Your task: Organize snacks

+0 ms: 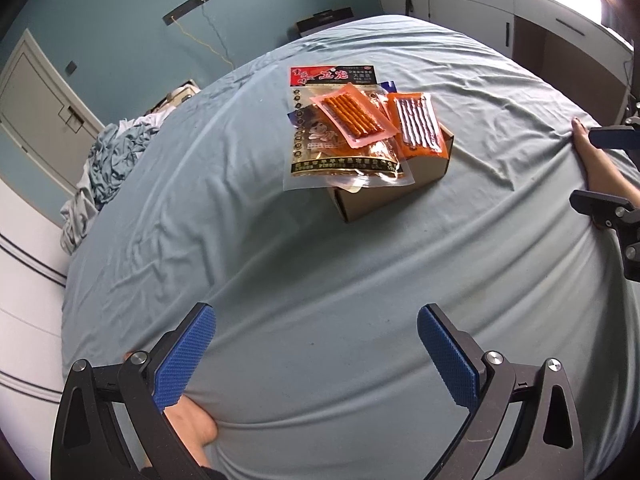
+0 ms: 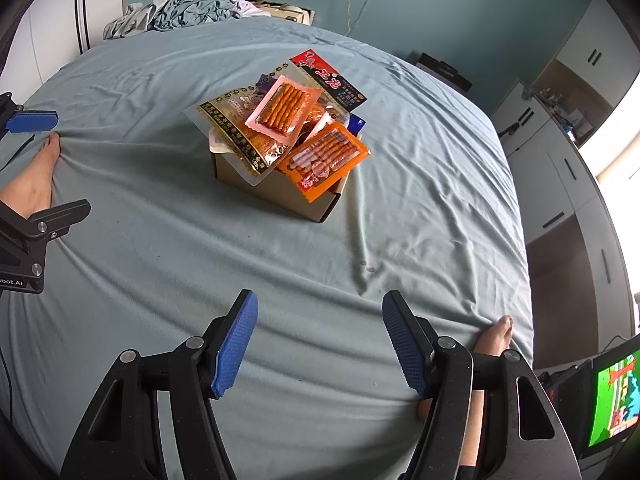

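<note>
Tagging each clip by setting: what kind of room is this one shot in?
Most likely a bedroom. The snacks sit on a wide bed covered in a wrinkled pale blue fitted sheet, with crumpled blue-grey bedding heaped at its far end, and white built-in cabinets with dark handles along the wall.

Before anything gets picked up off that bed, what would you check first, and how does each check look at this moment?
1. Left gripper open and empty: ok, nothing sits between its blue fingers.
2. Right gripper open and empty: ok.
3. Snack packets within sight: ok, all piled on the cardboard box.
4. Pile stable: not ok, the large clear packet and the orange packet overhang the box edges.
5. Top item free to lift: ok, the pink packet lies uppermost.
6. Room inside the box: cannot tell, the packets cover its opening.
7. Path clear: ok, only bare bed sheet lies between.
</note>
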The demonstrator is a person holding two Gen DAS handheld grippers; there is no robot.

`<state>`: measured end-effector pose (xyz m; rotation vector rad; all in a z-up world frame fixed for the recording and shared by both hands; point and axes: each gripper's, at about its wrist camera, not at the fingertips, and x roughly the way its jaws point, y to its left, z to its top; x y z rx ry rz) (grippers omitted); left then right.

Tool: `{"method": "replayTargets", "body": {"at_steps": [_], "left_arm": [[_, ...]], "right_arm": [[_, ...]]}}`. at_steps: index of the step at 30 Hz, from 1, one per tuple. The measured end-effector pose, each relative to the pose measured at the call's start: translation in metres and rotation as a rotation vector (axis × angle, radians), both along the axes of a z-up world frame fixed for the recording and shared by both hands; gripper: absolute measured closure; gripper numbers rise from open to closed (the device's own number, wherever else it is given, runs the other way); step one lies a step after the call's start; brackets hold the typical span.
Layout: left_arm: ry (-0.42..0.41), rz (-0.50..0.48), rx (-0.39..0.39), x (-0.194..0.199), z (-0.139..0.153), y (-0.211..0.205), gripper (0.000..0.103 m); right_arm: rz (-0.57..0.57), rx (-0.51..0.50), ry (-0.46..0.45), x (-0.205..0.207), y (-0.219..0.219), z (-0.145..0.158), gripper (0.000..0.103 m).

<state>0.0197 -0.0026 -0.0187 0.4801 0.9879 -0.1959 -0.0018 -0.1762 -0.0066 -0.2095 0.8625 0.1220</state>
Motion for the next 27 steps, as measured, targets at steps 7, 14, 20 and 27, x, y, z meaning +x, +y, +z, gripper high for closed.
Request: {"method": "replayTargets", "body": {"at_steps": [7, 14, 20, 27], "left_arm": [[-0.006, -0.004, 0.013, -0.0009, -0.0010, -0.0022, 0.000], [-0.004, -0.006, 0.015, -0.0008, -0.0015, -0.0023, 0.000], [0.002, -0.011, 0.006, -0.0018, -0.0025, -0.0026, 0.000], [-0.007, -0.029, -0.008, -0.0044, -0.0007, -0.0045, 0.000]], "right_arm": [[0.003, -0.001, 0.003, -0.0010, 0.0007, -0.0002, 0.039], [0.009, -0.006, 0.008, -0.0004, 0.0017, -0.0010, 0.039], [0.011, -0.007, 0.009, -0.0001, 0.0018, -0.0012, 0.039], [0.012, -0.009, 0.014, 0.0006, 0.0028, -0.0019, 0.039]]}}
